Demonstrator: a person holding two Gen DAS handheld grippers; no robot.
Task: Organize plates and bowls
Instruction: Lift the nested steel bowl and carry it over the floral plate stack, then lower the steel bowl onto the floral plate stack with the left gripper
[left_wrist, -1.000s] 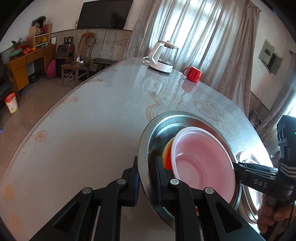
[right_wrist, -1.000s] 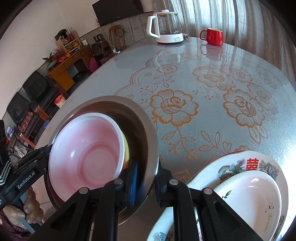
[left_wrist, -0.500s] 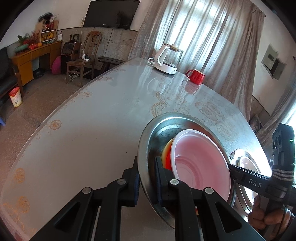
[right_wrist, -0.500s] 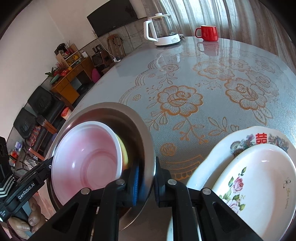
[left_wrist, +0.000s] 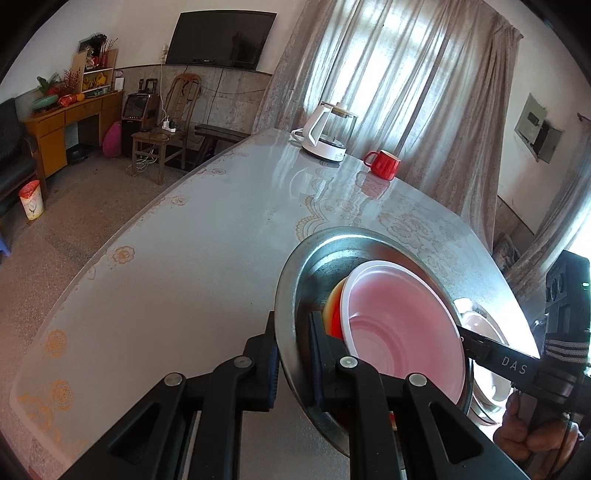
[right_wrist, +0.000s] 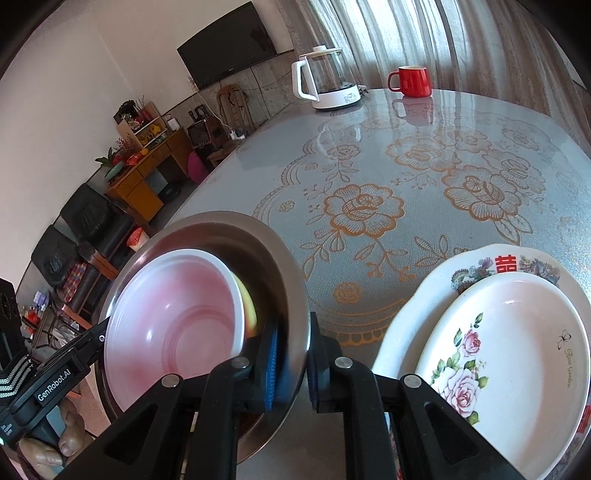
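A wide steel bowl hangs above the table, gripped from both sides. My left gripper is shut on its near rim, and my right gripper is shut on the opposite rim of the steel bowl. Inside it lies a pink bowl with a white rim, and under that a yellow and red bowl shows at the edge. To the right on the table sits a rose-patterned dish stacked on a larger decorated plate.
A white electric kettle and a red mug stand at the far end of the flower-patterned table. A hand holds the right gripper. Chairs, a desk and a wall television lie beyond the left table edge.
Both grippers have carried the steel bowl with its nested bowls a little up and across the table, staying shut on its rims. More of the stacked plates shows in the right wrist view.
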